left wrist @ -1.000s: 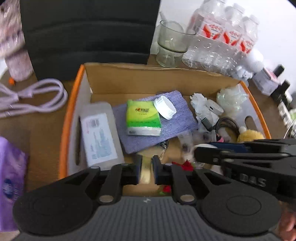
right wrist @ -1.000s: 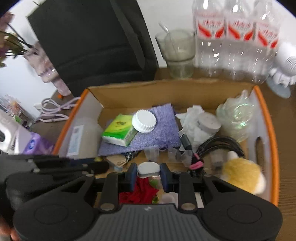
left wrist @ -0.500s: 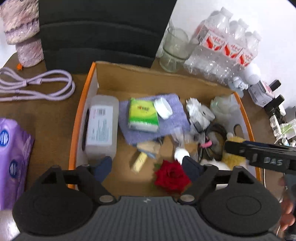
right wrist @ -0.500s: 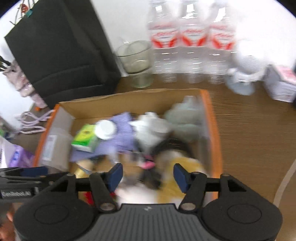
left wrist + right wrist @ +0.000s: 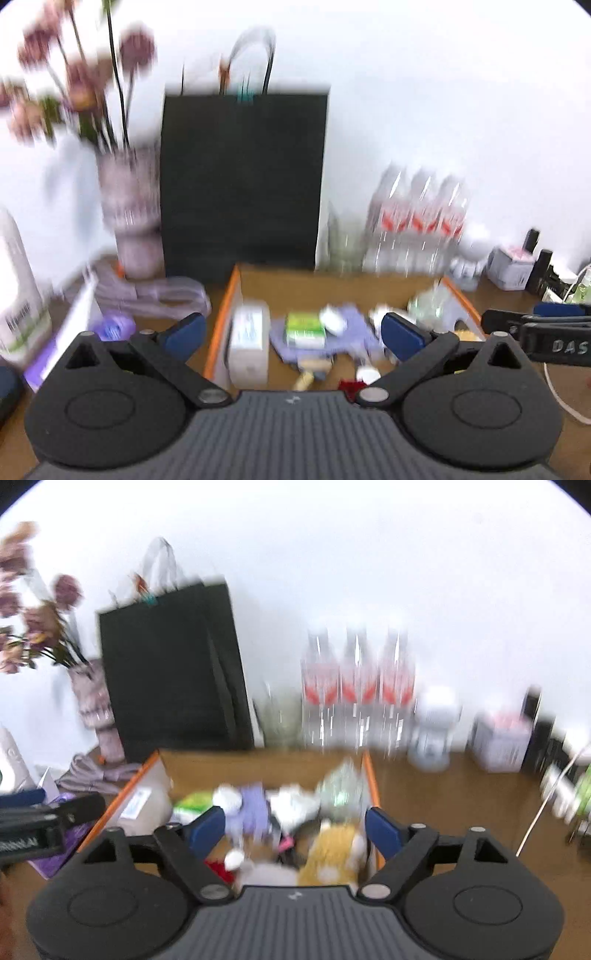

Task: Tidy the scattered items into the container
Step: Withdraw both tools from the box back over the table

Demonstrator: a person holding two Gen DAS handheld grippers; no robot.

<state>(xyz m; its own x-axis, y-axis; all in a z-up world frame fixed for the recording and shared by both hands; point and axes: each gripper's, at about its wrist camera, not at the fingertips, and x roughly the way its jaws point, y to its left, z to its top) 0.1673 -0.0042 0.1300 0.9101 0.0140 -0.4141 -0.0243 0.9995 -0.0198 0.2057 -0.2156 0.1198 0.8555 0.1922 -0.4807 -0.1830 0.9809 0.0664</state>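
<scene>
The cardboard box with an orange rim (image 5: pixel 225 306) (image 5: pixel 369 775) stands on the brown table, full of small items. Among them are a white bottle lying flat (image 5: pixel 247 339), a green tissue pack (image 5: pixel 304 328), a purple cloth (image 5: pixel 354 328), a red rose (image 5: pixel 349 386) and a yellow plush (image 5: pixel 336 849). My left gripper (image 5: pixel 291 332) hovers before the box's near edge, its jaws opening wide with nothing between them. My right gripper (image 5: pixel 295 829) hangs over the near right part, jaws also opening and empty. Both views are blurred.
A black paper bag (image 5: pixel 243 177) stands behind the box, with a flower vase (image 5: pixel 129 206) to its left and water bottles (image 5: pixel 417 229) to its right. A purple cable (image 5: pixel 155 295) and purple packet (image 5: pixel 110 328) lie left of the box. Small boxes and dark bottles (image 5: pixel 513 266) crowd the far right.
Both grippers were shut on small items over the box; both have opened and the items now lie in the box. Both have pulled back and tilted up, so the wall shows.
</scene>
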